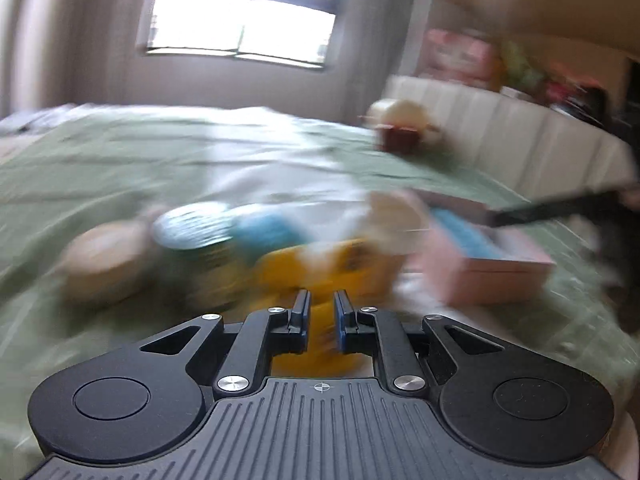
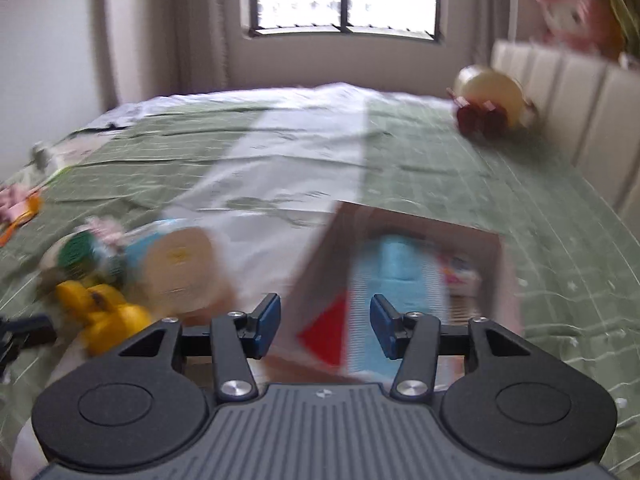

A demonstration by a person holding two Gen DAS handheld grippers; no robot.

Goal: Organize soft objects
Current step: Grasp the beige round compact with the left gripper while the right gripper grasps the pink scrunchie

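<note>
The left gripper (image 1: pixel 321 316) has its fingers drawn close together on a yellow plush toy (image 1: pixel 320 272) low in the centre of the left wrist view; the yellow fabric shows between the blue pads, so I judge it is clenched on the toy, though motion blur keeps the contact from being certain. Just left of it lie other soft toys in a loose heap on the bed (image 1: pixel 100 168): a round tan plush (image 1: pixel 104 256) at lower left and a blue-and-white plush (image 1: pixel 224 228) beside it. To the right of the frame sits a pink box (image 1: pixel 496 264) with something blue already inside. In the right wrist view the right gripper (image 2: pixel 325 322) hangs above that box (image 2: pixel 400 272), its fingers spread wide and released, holding nothing, while the yellow toy (image 2: pixel 100 312) shows at lower left. A cream and dark red plush (image 2: pixel 488 100) rests apart near the headboard at upper right. The step in hand looks like gathering the yellow toy for the box. The next move calls for lifting it free of the heap without dragging its neighbours, carrying it rightward over the box rim, and letting go only once it is well inside; the soft fabric may slip or bunch in so narrow a pinch.
</note>
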